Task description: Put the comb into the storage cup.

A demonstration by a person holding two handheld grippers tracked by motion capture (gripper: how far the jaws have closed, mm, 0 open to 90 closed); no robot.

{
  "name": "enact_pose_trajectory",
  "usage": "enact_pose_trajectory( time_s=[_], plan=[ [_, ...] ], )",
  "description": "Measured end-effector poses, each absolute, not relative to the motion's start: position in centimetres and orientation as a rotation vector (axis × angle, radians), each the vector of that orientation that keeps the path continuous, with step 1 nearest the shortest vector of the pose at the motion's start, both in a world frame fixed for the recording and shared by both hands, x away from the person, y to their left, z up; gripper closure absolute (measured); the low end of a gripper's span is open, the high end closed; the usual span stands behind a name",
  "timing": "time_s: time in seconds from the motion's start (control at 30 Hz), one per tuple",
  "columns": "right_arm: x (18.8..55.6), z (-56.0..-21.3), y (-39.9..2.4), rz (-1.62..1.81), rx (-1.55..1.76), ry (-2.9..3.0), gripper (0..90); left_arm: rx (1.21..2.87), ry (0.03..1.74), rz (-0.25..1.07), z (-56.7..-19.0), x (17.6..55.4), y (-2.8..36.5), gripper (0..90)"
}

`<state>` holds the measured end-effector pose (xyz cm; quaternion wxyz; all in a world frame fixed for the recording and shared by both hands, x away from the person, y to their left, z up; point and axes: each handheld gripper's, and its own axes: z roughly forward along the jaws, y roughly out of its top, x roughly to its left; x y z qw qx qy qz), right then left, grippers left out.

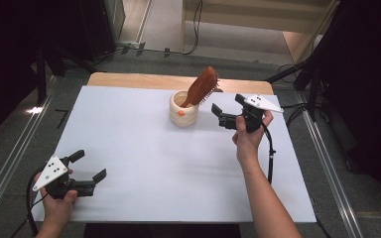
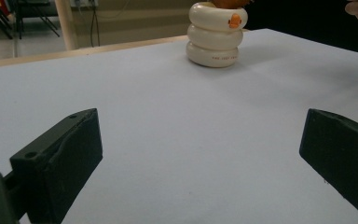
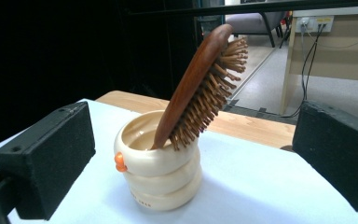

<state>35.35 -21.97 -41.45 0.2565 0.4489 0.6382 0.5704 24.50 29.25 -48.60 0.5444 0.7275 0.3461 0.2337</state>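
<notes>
While the wooden hairbrush [image 1: 202, 87] stood handle-down in the cream ringed cup [image 1: 184, 113], leaning to the right with its bristles turned toward the right side, neither pair of tongs had hold of anything. The cup sat on the white table [image 1: 144, 163] toward the far edge, a little right of centre, with a small orange knob on its near side. The right gripper [image 1: 220, 115] hovered just right of the cup, apart from it, its jaws spread wide and pointed left at the cup — in the right gripper view the cup [image 3: 161, 165] and the brush [image 3: 200, 86] sat between the two black jaws, untouched. The left gripper [image 1: 90, 166] was at the near left corner of the table, well apart from the cup, its jaws also wide open and empty — its own view looked across bare tabletop to the cup [image 2: 216, 35] far off.
</notes>
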Motion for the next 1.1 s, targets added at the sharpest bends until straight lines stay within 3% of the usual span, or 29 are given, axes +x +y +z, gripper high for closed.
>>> enact_pose_trajectory(
  time_s=[1.1],
  plan=[
    [30.2,-43.4,-25.5,1.506,1.197,1.708,0.0,1.724,0.821,0.561,-48.6,24.4,29.2,0.0]
  ],
)
